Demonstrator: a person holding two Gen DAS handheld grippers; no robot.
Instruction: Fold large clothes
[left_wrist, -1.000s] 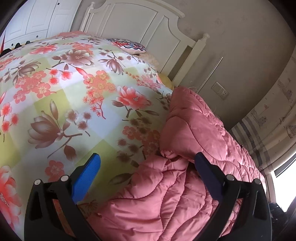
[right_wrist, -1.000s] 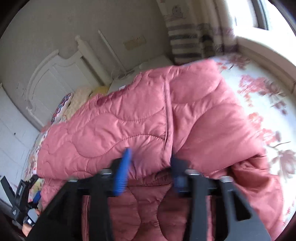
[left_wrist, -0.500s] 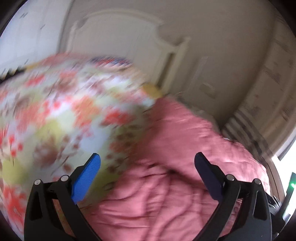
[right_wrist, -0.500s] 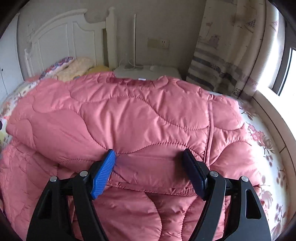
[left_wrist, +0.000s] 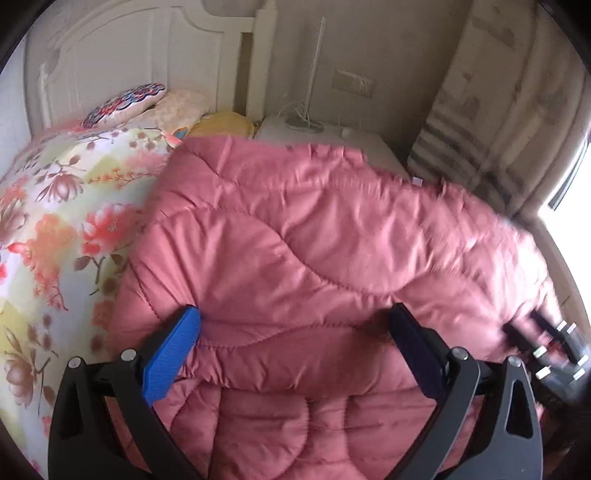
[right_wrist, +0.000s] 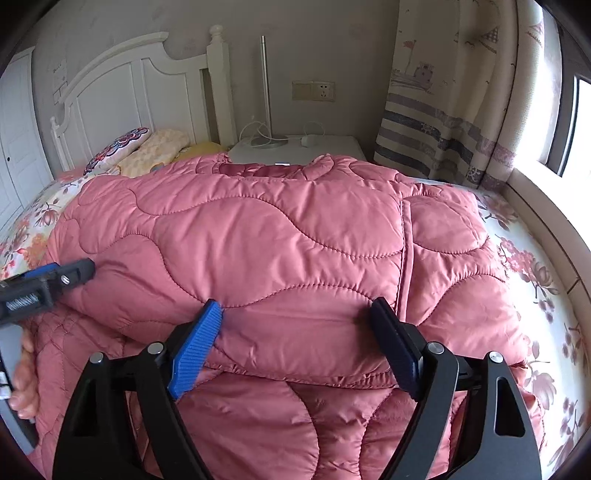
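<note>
Right wrist view, nearest: right gripper (right_wrist: 293, 328), fingers spread wide, blue pads to either side of the folded edge of the pink quilted coat (right_wrist: 280, 243), pinching nothing.
Left wrist view, nearest: left gripper (left_wrist: 291, 338), likewise spread wide; its blue pad (left_wrist: 170, 354) lies against the same folded edge, the dark pad on the far side.
Coat: on the bed, its upper layer doubled over the lower one, the fold edge running across just in front of both grippers; collar at the far end, towards the nightstand.
Left gripper from the right wrist view: its black and blue body (right_wrist: 44, 284) enters at the left edge, touching the coat's side; whether that part shows the fingers apart I cannot tell.
Right gripper from the left wrist view: a blurred dark shape (left_wrist: 546, 350) at the right edge.
Bedspread (right_wrist: 535, 273): floral, showing on both sides of the coat.
Pillows (right_wrist: 122, 147): beyond the coat's left corner, against the white headboard (right_wrist: 122, 88).
Nightstand (right_wrist: 295, 147): white, behind the collar, carrying a lamp base and cables.
Curtain (right_wrist: 443, 110): striped, farthest right, beside the window.
</note>
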